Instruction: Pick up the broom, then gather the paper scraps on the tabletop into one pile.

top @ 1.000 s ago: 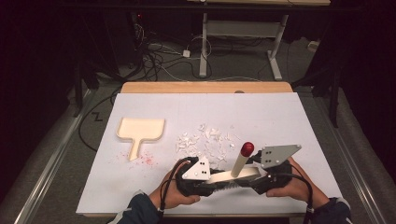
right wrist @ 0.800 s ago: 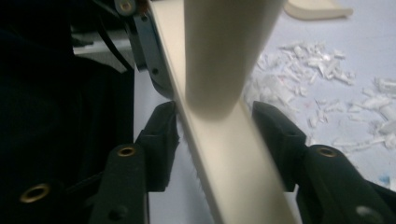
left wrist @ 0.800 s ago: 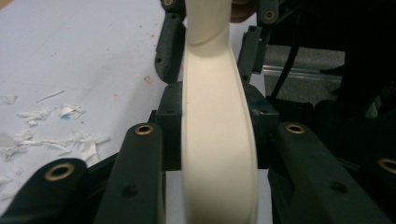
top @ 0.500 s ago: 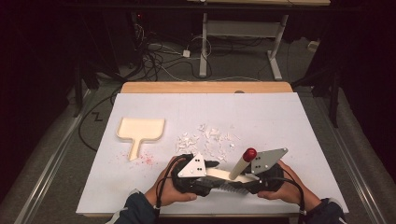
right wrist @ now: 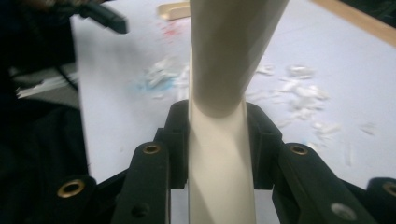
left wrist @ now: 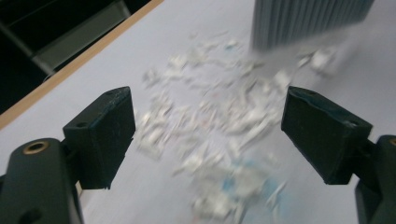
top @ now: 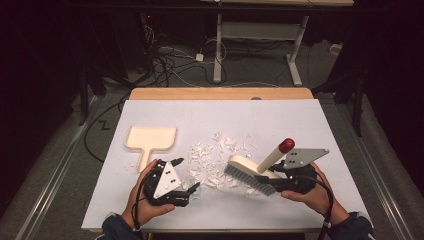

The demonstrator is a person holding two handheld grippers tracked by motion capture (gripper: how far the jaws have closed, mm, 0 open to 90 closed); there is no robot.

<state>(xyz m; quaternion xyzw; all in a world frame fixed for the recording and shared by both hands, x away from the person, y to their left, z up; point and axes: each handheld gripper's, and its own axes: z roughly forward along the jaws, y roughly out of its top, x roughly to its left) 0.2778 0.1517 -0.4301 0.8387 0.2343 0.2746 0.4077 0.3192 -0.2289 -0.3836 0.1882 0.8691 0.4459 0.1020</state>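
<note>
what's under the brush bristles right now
The brush, clamped in the right gripper, rests its bristles at the edge of the paper scraps on the white sheet. Any scraps beneath the bristles are hidden.

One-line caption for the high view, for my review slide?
Right gripper clamps the brush beside paper scraps; left gripper open; dustpan waits.

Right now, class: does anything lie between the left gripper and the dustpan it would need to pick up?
Nothing visible does. The left gripper, jaws open and holding nothing, sits near the table's front edge; the dustpan lies just behind it on bare white table. The paper scraps and the brush, held by the right gripper, lie to the right.
</note>
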